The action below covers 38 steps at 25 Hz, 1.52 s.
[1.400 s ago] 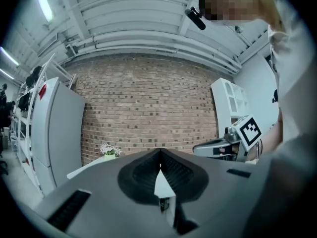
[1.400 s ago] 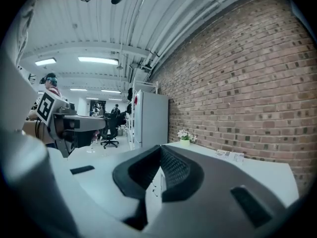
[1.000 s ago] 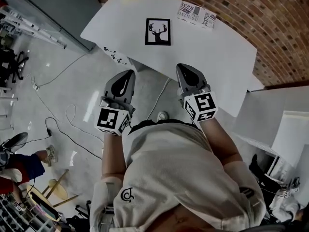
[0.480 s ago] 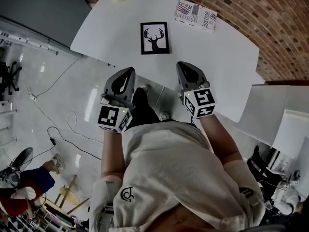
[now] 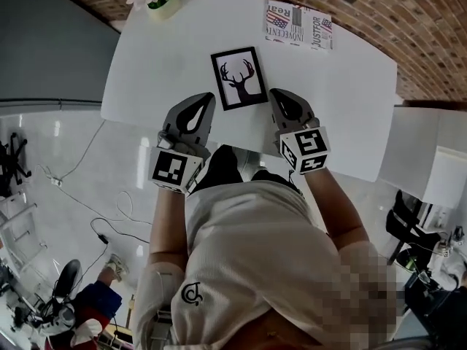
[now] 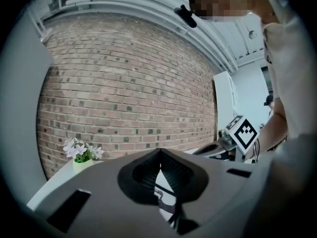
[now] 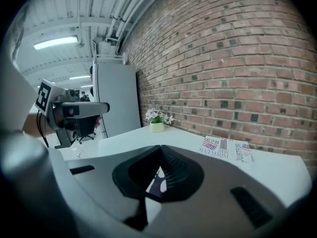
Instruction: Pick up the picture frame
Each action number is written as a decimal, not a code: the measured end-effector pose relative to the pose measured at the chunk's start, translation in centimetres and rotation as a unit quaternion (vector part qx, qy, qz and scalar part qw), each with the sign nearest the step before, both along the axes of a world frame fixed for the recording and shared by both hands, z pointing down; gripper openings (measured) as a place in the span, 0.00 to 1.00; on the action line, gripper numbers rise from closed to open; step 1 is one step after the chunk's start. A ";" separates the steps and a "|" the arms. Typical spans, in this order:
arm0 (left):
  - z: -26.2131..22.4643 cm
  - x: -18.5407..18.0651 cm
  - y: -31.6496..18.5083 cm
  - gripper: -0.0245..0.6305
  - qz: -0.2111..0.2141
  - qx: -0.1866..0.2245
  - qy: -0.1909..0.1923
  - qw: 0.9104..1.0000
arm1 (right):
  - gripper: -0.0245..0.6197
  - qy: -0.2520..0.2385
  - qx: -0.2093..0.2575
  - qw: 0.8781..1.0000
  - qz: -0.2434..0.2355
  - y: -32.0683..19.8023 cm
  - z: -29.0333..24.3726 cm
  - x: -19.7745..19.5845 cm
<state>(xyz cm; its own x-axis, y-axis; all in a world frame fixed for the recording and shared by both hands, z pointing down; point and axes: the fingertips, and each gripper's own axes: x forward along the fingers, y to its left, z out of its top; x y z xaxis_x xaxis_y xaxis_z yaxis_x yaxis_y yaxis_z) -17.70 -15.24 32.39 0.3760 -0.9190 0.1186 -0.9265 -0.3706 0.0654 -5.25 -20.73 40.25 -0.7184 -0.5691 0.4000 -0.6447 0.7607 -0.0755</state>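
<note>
Head view only: the picture frame (image 5: 238, 78) is shown whole, flat on the bench (image 5: 160, 64), between the left hand-held gripper (image 5: 208, 98) and right hand-held gripper (image 5: 276, 93). In each gripper's own view, the jaws are seen pressed together, empty.

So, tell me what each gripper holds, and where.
Nothing. The left gripper and right gripper are shut and empty; the picture frame lies ungripped between them.

Lower centre: right gripper (image 7: 159, 148), jaws closed together. The opening behind them shows a dark sliver, probably the picture frame (image 7: 159, 180). Centre: flower pot (image 7: 157, 126) on white table (image 7: 124, 137). Right: printed sheets (image 7: 225, 148). Left: left gripper (image 7: 79, 109).
</note>
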 end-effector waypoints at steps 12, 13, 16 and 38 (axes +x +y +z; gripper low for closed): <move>5.6 -3.6 -6.5 0.06 0.071 -0.018 0.018 0.997 | 0.12 0.095 -0.098 0.990 0.031 -4.7 10.0 -2.8; 6.1 -3.6 -6.7 0.06 0.075 -0.020 0.020 0.997 | 0.15 0.103 -0.109 0.988 0.034 -4.9 11.0 -2.7; 7.6 -3.7 -7.4 0.06 0.081 -0.028 0.025 0.996 | 0.22 0.127 -0.135 0.982 0.047 -5.4 13.6 -2.1; 14.4 -2.8 -8.6 0.06 0.100 -0.082 0.019 0.991 | 0.18 0.171 -0.267 0.945 0.081 -5.5 21.0 -0.5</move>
<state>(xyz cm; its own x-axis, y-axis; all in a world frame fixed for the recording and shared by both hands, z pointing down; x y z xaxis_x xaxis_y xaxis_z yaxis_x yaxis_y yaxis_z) -20.50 -23.82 46.79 0.5554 -0.7952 0.2431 -0.8315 -0.5275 0.1740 -5.74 -26.27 61.21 -0.4154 -0.3112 0.8548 -0.8055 0.5625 -0.1867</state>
